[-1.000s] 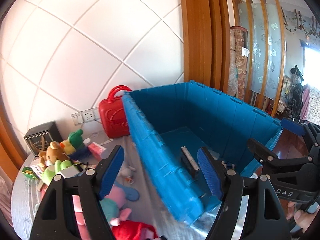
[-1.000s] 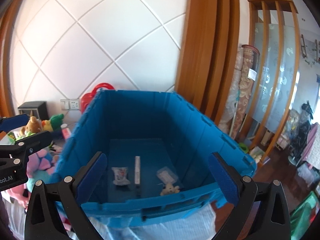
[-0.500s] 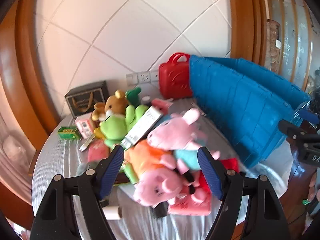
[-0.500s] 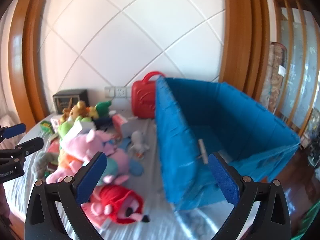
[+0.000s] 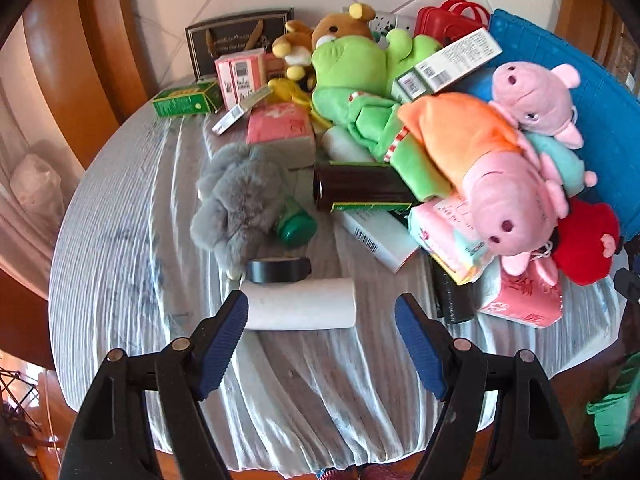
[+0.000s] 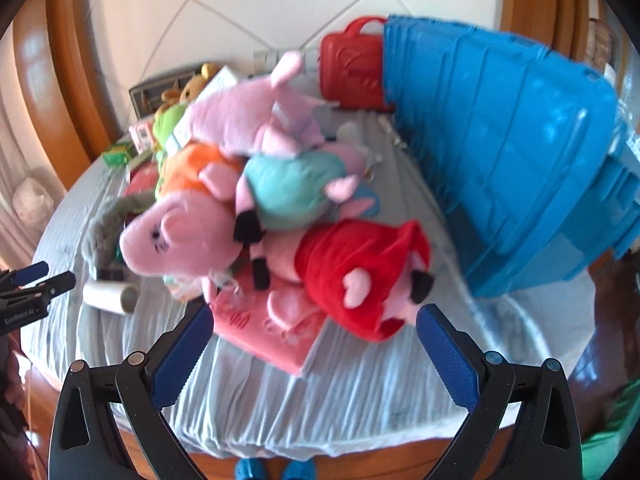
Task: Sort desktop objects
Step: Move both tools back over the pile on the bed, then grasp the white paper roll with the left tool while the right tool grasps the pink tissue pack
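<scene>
left gripper (image 5: 320,316): jaws wide apart, empty, above grey tablecloth (image 5: 120,280)
white paper roll (image 5: 300,303): lying just beyond left fingertips
right gripper (image 6: 312,332): jaws wide, empty
red plush pig (image 6: 352,272): just beyond right fingertips
blue plastic crate (image 6: 500,160): far right

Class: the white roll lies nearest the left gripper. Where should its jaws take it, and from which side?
Probably across the white roll's middle, from above. It lies on its side, ends left and right, so the left gripper's open jaws should turn to close on its curved front and back.
</scene>
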{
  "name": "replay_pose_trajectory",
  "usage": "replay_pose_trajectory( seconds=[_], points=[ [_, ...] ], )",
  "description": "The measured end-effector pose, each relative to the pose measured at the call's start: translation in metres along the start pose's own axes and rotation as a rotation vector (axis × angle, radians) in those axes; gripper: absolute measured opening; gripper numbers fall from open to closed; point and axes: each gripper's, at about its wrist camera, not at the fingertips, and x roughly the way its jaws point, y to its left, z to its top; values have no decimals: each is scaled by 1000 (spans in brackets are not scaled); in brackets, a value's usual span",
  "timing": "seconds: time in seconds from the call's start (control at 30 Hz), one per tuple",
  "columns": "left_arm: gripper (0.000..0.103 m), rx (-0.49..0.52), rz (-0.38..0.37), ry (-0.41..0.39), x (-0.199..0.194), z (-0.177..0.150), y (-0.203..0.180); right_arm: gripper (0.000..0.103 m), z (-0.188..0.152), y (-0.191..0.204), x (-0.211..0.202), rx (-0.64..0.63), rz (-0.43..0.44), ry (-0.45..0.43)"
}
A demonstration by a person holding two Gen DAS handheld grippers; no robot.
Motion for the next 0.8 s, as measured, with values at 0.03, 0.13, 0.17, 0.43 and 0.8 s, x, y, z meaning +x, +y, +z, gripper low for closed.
replay_pose_trajectory(
  seconds=[0.03,0.13,0.17,0.43,0.8],
  points=[
    [76,-5,8,16,10,-2,0,103,-2,2,9,-7,6,18],
    [76,-13,14,51,40,-2,-3,103,-9,8,34,-24,18,72],
    [76,-11,21,56,49,-2,-5,103,-13,10,42,-28,22,85],
    [76,32,91,55,63,-18,-2,103,-36,23,86,-47,55,177],
    [77,5,93,124,44,-54,30,103,-37,39,90,-72,78,180]
  ],
)
